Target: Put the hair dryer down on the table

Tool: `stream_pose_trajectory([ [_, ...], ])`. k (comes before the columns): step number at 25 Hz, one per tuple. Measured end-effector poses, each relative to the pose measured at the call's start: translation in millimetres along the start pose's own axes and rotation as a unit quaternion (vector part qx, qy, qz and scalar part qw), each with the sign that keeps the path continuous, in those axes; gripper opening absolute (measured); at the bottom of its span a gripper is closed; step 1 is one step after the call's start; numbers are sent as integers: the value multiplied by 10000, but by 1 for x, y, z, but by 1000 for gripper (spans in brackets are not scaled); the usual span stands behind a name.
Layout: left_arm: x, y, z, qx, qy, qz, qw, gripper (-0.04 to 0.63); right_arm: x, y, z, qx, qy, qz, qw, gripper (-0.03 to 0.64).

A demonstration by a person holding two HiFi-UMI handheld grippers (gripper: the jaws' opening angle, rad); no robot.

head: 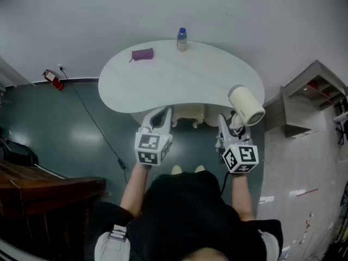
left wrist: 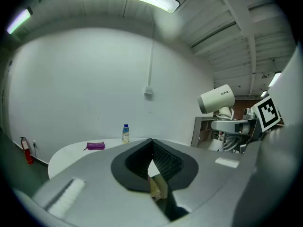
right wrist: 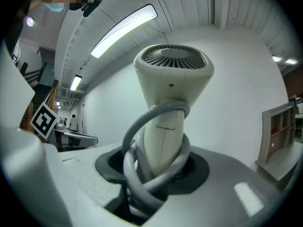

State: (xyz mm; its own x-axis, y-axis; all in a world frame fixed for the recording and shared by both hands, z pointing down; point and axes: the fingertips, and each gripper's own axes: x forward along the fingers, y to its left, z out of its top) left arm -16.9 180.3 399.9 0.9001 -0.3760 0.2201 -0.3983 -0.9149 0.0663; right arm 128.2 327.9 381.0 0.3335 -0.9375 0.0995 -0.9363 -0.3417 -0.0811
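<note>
A cream hair dryer (head: 246, 105) stands upright in my right gripper (head: 228, 125), above the white table's (head: 163, 86) near right edge. In the right gripper view the jaws are shut on the hair dryer's (right wrist: 171, 74) handle, and its grey cord (right wrist: 142, 174) is looped round the handle. My left gripper (head: 161, 115) hovers over the table's near edge with its tips together and nothing held. From the left gripper view (left wrist: 151, 143) the hair dryer (left wrist: 217, 99) shows at the right.
A purple pouch (head: 142, 54) and a small bottle (head: 181, 39) sit at the table's far side. A grey shelf unit (head: 310, 99) stands to the right. A red fire extinguisher (head: 53, 79) and a black cable lie on the floor at left.
</note>
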Motion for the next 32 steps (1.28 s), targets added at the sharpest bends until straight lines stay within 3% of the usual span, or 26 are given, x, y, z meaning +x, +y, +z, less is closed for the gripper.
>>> stream_pose_trajectory([
  [10, -14, 14, 3, -32, -65, 174, 9998, 5, 11, 17, 2, 124, 75, 264, 9995, 199],
  [23, -43, 64, -3, -274, -79, 987, 9947, 5, 59, 62, -7, -36, 332, 1060, 9938, 199],
  [32, -16, 100, 12, -325, -130, 1470, 9885, 5, 128, 63, 3, -73, 368, 1531, 9875, 199],
])
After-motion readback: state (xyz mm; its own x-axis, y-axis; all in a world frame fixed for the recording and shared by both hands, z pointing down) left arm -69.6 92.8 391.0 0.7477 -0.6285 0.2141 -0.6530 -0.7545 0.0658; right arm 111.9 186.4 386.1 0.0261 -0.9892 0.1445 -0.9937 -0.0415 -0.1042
